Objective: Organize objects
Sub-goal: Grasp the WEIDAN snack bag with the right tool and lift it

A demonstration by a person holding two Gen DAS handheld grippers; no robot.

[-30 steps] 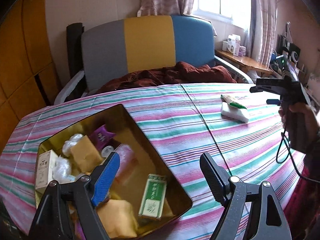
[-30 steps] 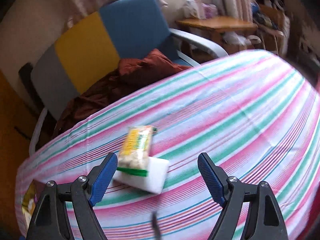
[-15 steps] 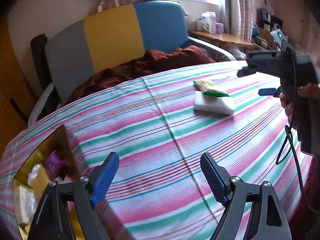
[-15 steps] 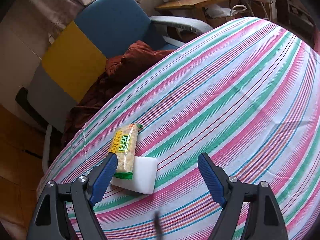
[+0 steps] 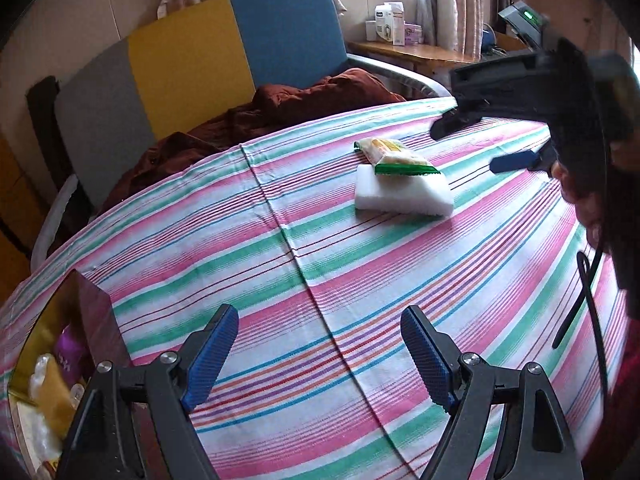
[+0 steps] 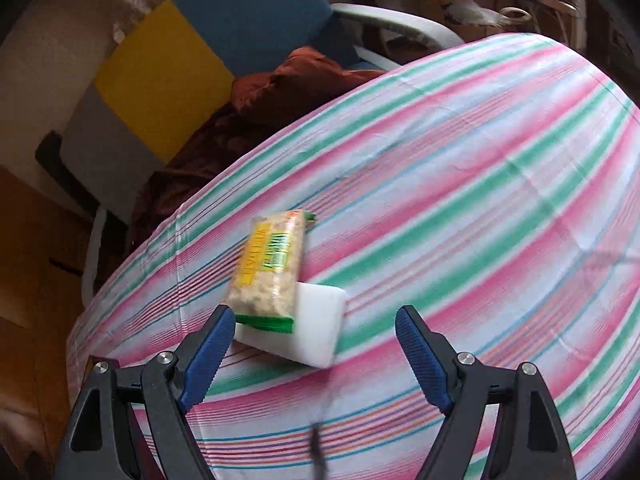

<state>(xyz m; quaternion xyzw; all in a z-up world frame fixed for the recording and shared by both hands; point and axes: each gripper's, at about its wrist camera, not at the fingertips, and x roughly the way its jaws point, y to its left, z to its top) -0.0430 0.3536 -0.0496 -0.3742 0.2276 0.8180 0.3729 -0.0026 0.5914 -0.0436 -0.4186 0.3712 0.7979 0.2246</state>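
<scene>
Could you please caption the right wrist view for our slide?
Open right tongs hover over a yellow-green snack packet resting partly on a white foam block on the pink-green striped tablecloth.

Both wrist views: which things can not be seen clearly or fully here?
- Tin, left wrist view: cut off by the left edge, and the left gripper covers part; its contents cannot be fully told.
- Snack pack, right wrist view: blurred, print unreadable.
- Sponge, right wrist view: partly under the pack.
- Right gripper, left wrist view: its body hides the hand.
- Boxes by the window, left wrist view: too small to read.
</scene>
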